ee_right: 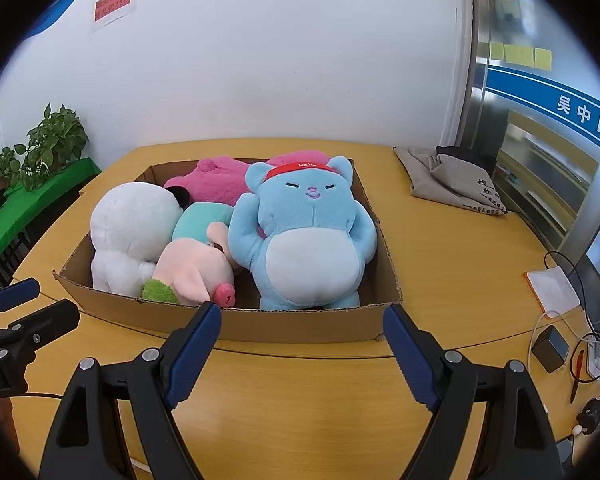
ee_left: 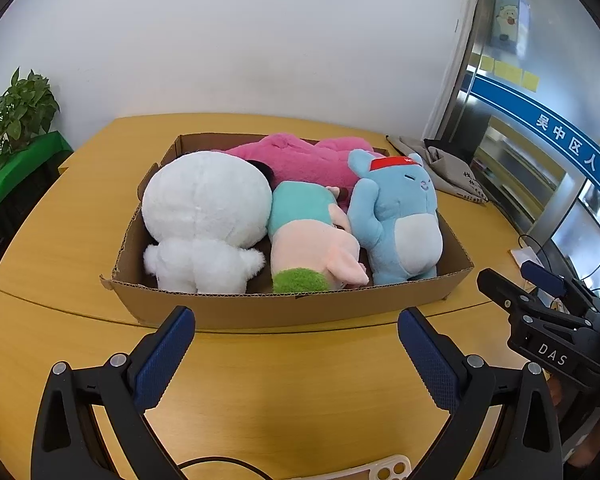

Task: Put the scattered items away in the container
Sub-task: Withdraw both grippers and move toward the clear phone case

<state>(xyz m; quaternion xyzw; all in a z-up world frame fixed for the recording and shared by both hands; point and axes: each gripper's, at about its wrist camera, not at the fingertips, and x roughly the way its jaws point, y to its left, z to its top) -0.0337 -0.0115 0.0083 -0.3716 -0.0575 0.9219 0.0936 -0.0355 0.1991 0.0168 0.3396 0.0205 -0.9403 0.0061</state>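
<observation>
A white wall backs a yellow wooden surface (ee_left: 300,380), with a potted plant (ee_left: 18,116) on a green-covered stand at the far left and a glass partition at the right. A grey cloth bag (ee_right: 456,182) lies on the surface beyond the box, to its right; a white pad (ee_right: 554,286) and a small black adapter (ee_right: 550,348) with cables sit near the right edge.

The cardboard box (ee_left: 284,308) sits in the middle of the surface and holds four plush toys packed close together: a white toy (ee_left: 206,220) at the left, a pink-and-teal toy (ee_left: 312,236) with a green tuft in the middle, a blue toy (ee_right: 308,232) with a red headband lying on its back at the right, and a magenta toy (ee_left: 300,160) across the back.

The left gripper (ee_left: 296,356) hovers over the bare surface just short of the box's near wall, jaws spread wide, holding nothing. The right gripper (ee_right: 302,354) is likewise wide apart and empty, just before the near wall in front of the blue toy
</observation>
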